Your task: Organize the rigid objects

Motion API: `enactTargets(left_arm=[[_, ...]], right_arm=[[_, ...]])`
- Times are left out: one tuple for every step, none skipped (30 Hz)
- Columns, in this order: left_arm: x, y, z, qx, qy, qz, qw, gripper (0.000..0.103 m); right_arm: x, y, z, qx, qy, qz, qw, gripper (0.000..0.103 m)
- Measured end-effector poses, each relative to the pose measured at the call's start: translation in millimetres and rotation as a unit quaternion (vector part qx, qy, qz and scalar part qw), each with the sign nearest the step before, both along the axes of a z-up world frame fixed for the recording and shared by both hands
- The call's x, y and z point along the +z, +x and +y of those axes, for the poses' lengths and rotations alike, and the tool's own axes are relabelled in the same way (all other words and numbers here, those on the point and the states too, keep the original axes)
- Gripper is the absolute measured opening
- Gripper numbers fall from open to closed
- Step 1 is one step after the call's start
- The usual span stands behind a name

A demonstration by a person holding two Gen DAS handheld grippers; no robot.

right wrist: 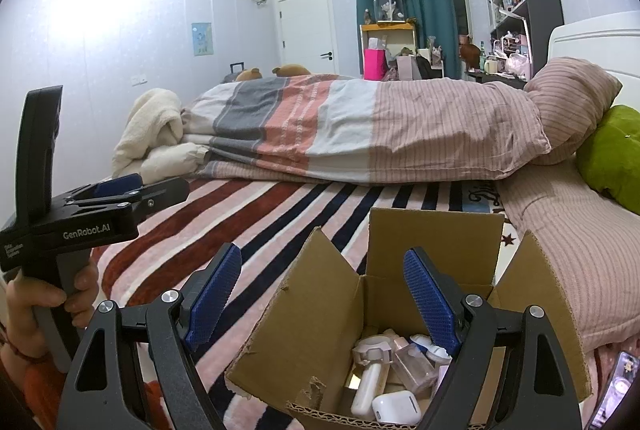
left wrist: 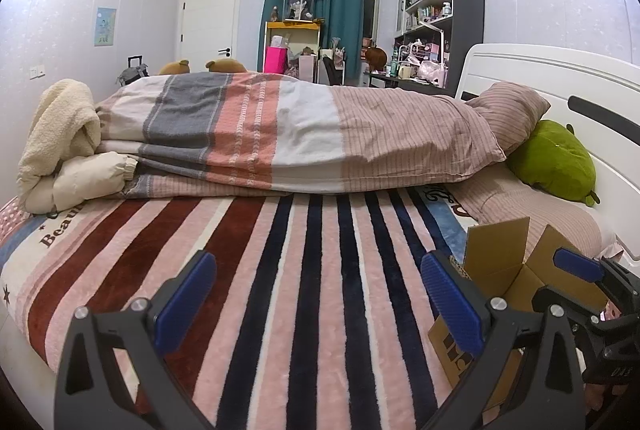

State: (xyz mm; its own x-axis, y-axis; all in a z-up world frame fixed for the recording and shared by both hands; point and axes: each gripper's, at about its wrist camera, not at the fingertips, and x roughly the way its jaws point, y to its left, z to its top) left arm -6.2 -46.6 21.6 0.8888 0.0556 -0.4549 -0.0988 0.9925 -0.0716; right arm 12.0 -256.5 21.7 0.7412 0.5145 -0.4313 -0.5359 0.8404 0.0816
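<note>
An open cardboard box point(right wrist: 320, 314) stands on the striped blanket point(right wrist: 248, 213). It holds several small rigid items: a white earbud case point(right wrist: 396, 408), a white handheld fan point(right wrist: 370, 370) and a clear pink bottle point(right wrist: 412, 358). My right gripper point(right wrist: 324, 298) is open and empty, just above the box's left side. My left gripper point(left wrist: 318, 298) is open and empty over the bare blanket point(left wrist: 312, 270), left of the box point(left wrist: 500, 258). The left gripper also shows in the right wrist view point(right wrist: 120, 185), held by a hand.
A folded quilt point(left wrist: 280, 133), a cream fleece point(left wrist: 60, 133), a striped pillow point(left wrist: 512, 109) and a green plush point(left wrist: 556, 161) lie across the back of the bed. The white headboard point(left wrist: 560, 77) is at right. Shelves and a desk point(left wrist: 432, 9) stand behind.
</note>
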Motion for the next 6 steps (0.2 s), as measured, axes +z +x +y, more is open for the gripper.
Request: enactTargets(left_arm=[[0.1, -0.1, -0.1, 0.0, 0.0, 0.0, 1.0, 0.102], [0.1, 0.0, -0.6, 0.0, 0.0, -0.001, 1.0, 0.102], [0.5, -0.3, -0.5, 0.0, 0.0, -0.001, 1.0, 0.102], [0.7, -0.4, 0.2, 0.001, -0.001, -0.001, 1.0, 0.102], [0.7, -0.5, 0.7, 0.002, -0.001, -0.001, 1.0, 0.102], [0.5, -0.4, 0.3, 0.001, -0.001, -0.001, 1.0, 0.102]], right_arm=[[-0.1, 0.0, -0.2, 0.0, 0.0, 0.0, 1.0, 0.081], [0.1, 0.0, 0.2, 0.0, 0.0, 0.0, 1.0, 0.082], [0.0, 0.0, 0.0, 0.0, 0.0, 0.0, 1.0, 0.082], [0.0, 0.0, -0.1, 0.0, 0.0, 0.0, 1.0, 0.082], [0.1, -0.1, 0.3, 0.0, 0.0, 0.0, 1.0, 0.081], [0.0, -0.2, 0.2, 0.0, 0.0, -0.001, 1.0, 0.081]])
